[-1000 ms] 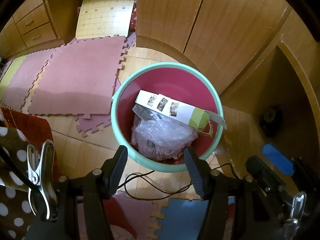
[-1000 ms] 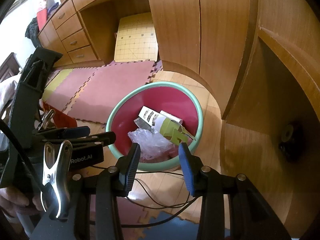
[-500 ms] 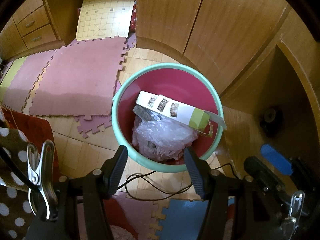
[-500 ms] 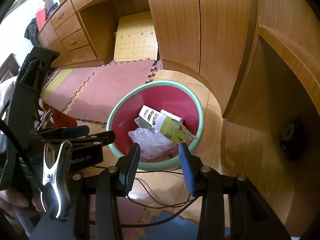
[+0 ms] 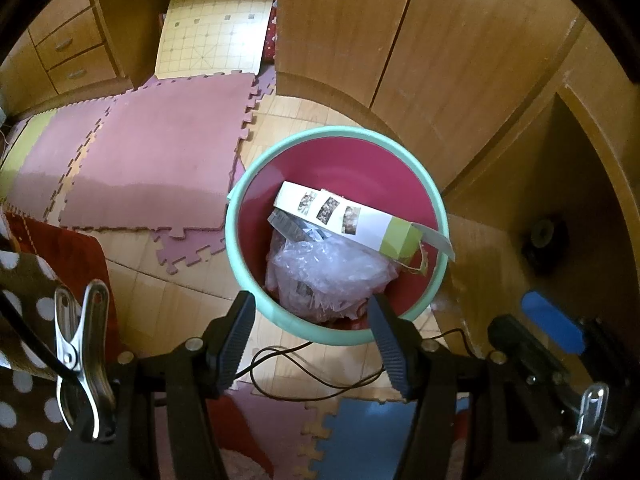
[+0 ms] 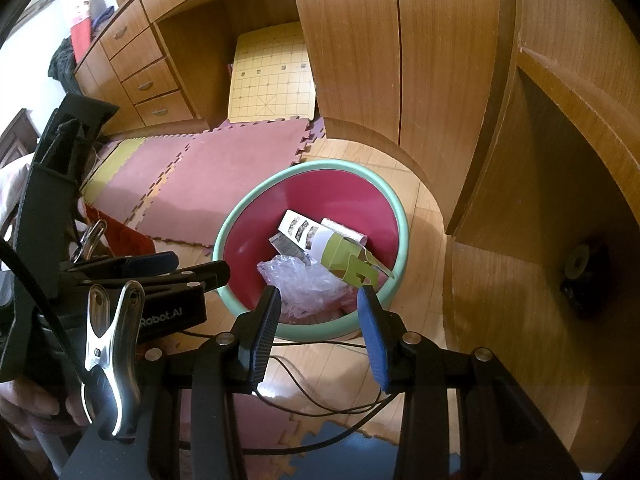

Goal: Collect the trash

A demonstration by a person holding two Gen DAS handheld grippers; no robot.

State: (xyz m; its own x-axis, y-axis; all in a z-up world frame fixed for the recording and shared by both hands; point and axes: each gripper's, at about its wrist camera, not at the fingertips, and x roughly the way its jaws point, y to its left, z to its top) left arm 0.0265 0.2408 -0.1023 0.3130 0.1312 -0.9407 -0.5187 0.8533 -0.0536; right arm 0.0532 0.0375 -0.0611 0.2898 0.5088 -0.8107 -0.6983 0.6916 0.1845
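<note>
Trash bin, mint rim, red inside, on floor just beyond both claws; holds white-green carton lying over crumpled plastic bag. Left gripper jaws wide, nothing between. Right gripper jaws narrower, parted, empty

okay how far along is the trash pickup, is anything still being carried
Done: a carton and crumpled plastic lie in the bin. In hand: nothing; the left hand-held gripper and right hand-held gripper hang open above it. Left: no loose trash shows on the floor in view.
</note>
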